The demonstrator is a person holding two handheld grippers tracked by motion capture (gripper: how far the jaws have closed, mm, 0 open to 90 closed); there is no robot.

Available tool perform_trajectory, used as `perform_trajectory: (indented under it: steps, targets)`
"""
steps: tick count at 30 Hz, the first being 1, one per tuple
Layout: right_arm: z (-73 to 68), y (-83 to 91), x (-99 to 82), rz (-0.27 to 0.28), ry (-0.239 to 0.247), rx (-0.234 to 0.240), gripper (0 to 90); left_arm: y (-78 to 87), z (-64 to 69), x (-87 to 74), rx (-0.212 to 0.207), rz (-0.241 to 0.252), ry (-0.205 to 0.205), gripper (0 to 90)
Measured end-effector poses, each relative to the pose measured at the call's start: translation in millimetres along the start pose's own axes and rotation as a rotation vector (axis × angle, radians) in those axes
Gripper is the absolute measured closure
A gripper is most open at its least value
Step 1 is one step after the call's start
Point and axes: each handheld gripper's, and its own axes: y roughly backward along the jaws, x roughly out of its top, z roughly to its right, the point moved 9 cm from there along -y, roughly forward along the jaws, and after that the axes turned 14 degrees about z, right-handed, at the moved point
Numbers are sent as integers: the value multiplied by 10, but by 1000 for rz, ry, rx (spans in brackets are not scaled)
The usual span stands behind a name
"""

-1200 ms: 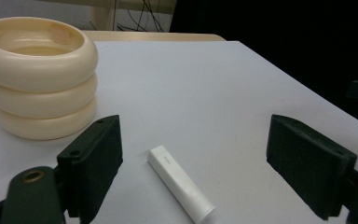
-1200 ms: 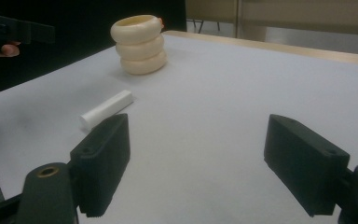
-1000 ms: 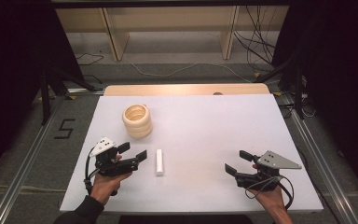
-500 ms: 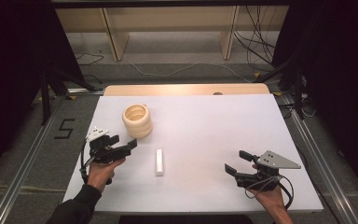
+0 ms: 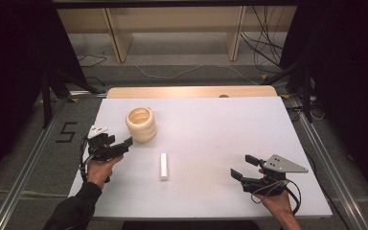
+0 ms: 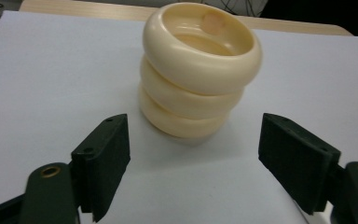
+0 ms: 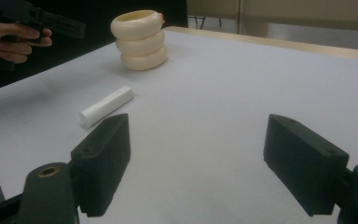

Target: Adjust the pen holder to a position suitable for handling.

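White table (image 5: pixel 211 120): both tongs spread, empty; left tongs (image 6: pixel 193 154) just narrowing, facing ring stack (image 6: pixel 200 70).

Black grippers (image 5: pixel 124 143), dark sleeve (image 5: pixel 74 211)

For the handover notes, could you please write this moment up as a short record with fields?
surface: white table top
ring stack: three cream rings stacked upright, slightly staggered, at the far left
white cylinder: white rod lying flat, near the middle, untouched
left gripper: left gripper aimed at the ring stack, jaws just been closing a little, nothing between them
right gripper: right gripper open, empty, low at the near right
likely next: left gripper probably closes on the stack
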Motion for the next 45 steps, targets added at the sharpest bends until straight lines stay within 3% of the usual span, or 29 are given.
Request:
perform_trajectory:
  steps: [5, 6, 8, 11, 12, 14, 15, 21, 34, 45]
  targets:
    - [-1, -2, -7, -5, 3, 1, 239, -125, -161, 26, 60, 5, 7, 355]
    - [1, -3, -12, -7, 3, 0, 240, -149, -189, 28, 70, 7, 14, 420]
    - [2, -3, -13, -7, 2, 0, 240, -191, -230, 30, 84, 8, 23, 449]
    - [3, -4, -14, -7, 1, 0, 243, -251, -297, 38, 112, 11, 11, 583]
    - [3, -4, -14, -7, 1, 0, 243, -274, -321, 35, 118, 10, 13, 583]
    - [0, -4, -15, -8, 2, 2, 244, -326, -362, 25, 127, 8, 16, 695]
    - [0, -4, -15, -8, 2, 2, 244, -353, -380, 17, 130, 5, 18, 695]
    - [-4, -10, -20, -9, 1, 6, 246, -516, -470, -14, 137, -12, 34, 889]
    - [-13, -17, -24, -11, 3, 18, 249, -801, -518, -6, 131, -30, 48, 892]
    - [-23, -24, -37, -18, 3, 27, 251, -925, -495, 3, 110, -35, 48, 893]
